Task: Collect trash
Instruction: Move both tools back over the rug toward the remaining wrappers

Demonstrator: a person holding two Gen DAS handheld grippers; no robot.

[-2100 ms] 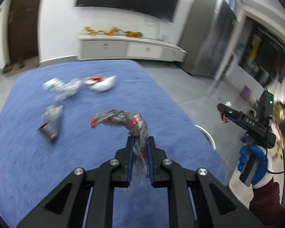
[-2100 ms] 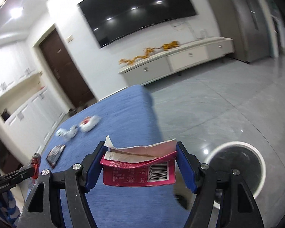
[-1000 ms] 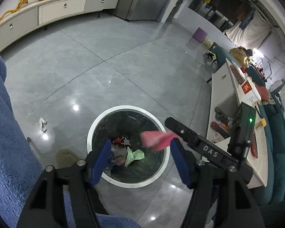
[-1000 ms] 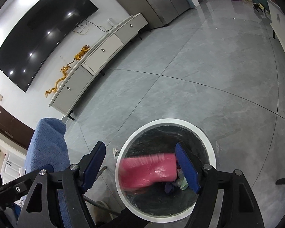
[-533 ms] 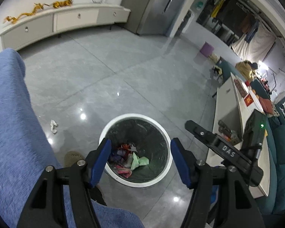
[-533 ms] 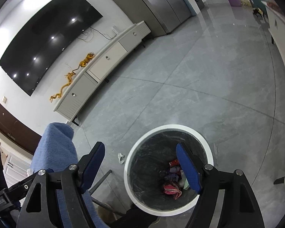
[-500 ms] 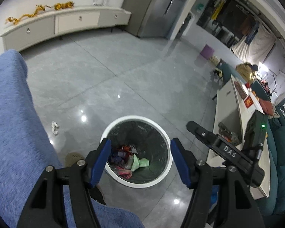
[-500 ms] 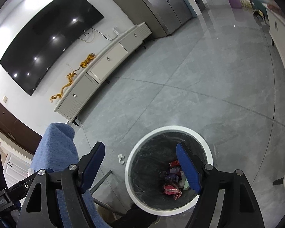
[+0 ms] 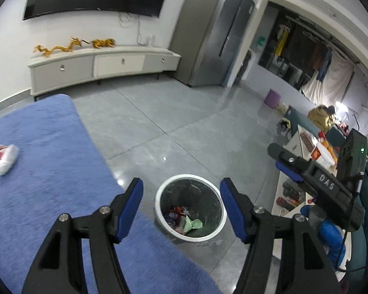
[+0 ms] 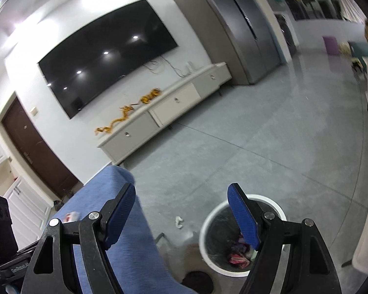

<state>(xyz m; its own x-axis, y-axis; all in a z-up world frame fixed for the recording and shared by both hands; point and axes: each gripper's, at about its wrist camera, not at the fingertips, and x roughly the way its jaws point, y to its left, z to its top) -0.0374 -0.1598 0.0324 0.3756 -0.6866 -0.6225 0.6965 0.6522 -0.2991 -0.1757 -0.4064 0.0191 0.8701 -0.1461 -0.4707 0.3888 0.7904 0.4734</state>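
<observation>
Left tool (image 9: 181,191) jaws apart, empty, above white bin (image 9: 168,225), right tool (image 10: 181,196) likewise, crumpled wrapper (image 9: 3,159) on blue worktop (image 9: 49,152) beside bin

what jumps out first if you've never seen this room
The white-rimmed trash bin on the grey floor, with colourful wrappers inside, sits framed between the open, empty blue-padded left gripper. To its left spreads the blue cloth-covered table, where a crumpled white and red wrapper lies near the far edge. A big dark TV fills the white wall above a long low cabinet.
</observation>
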